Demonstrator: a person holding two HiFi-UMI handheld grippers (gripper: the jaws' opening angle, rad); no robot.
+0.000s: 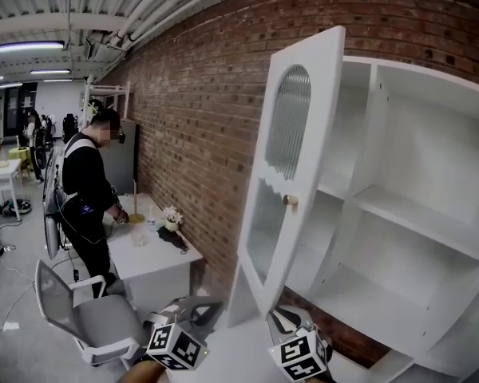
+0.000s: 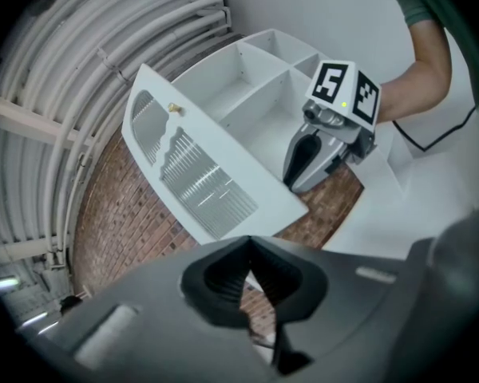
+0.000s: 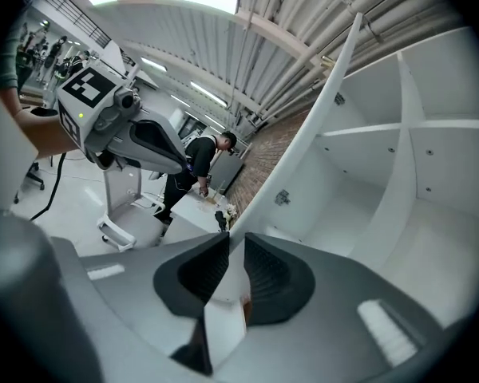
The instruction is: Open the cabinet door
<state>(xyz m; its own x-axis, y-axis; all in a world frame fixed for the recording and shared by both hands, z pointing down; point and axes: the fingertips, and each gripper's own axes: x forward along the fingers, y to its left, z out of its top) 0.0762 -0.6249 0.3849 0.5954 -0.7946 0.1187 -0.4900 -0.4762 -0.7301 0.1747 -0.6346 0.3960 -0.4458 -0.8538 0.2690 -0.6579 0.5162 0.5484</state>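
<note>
White cabinet door [image 1: 299, 174] ajar; R hand-held gripper [image 3: 235, 246] grips edge; L hand-held gripper [image 2: 249, 242] closed.

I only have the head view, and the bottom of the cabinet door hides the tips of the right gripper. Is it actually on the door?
Observer: Yes. In the right gripper view, the edge of the cabinet door fills the gap between the jaws of the right gripper, which appear to press on both its faces.
Operator: And the left one, is it holding anything?
Observer: No. In its own view, the jaws of the left gripper look closed together, with nothing between them.
Operator: Anything on the door's inner face?
Observer: One small metal fitting near its edge. I can't tell what it is.
</note>
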